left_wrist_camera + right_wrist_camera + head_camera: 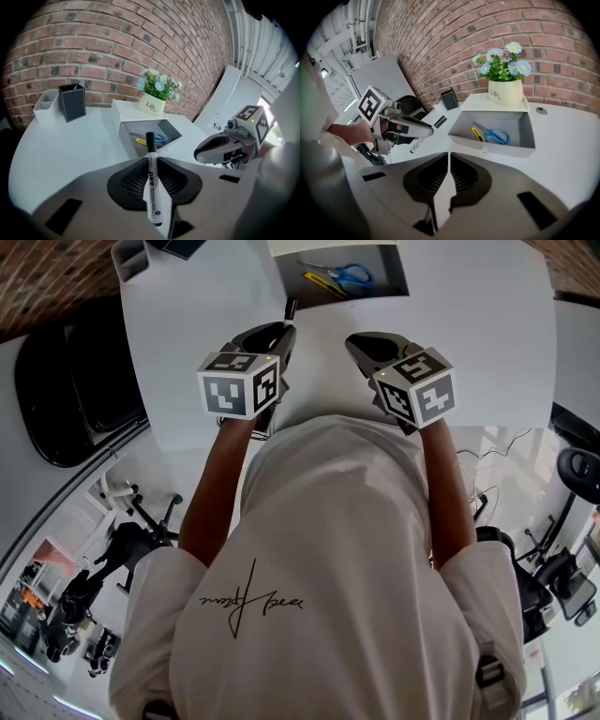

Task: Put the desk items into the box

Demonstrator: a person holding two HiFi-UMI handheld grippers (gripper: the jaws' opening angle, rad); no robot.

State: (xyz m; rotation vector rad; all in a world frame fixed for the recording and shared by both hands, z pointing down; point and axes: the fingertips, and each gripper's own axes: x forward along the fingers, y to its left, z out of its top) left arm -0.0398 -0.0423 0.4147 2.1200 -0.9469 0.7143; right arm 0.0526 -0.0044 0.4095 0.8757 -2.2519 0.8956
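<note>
Marker (151, 183) clamped between my left gripper (151, 161) fingers, over the white surface (61, 154), short of the open box (123, 127) holding blue scissors (497, 136), my right gripper (449, 159) fingers pressed together, empty.

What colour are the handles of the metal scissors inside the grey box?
Blue. The scissors show best in the right gripper view.

- Right tongs (448, 164) are sitting closed and empty, before the box (506, 146).
- Scissors (496, 135) and a yellow cutter (477, 134) are lying inside the box.
- Left tongs (423, 131) are holding a marker (416, 146) left of the box.
</note>
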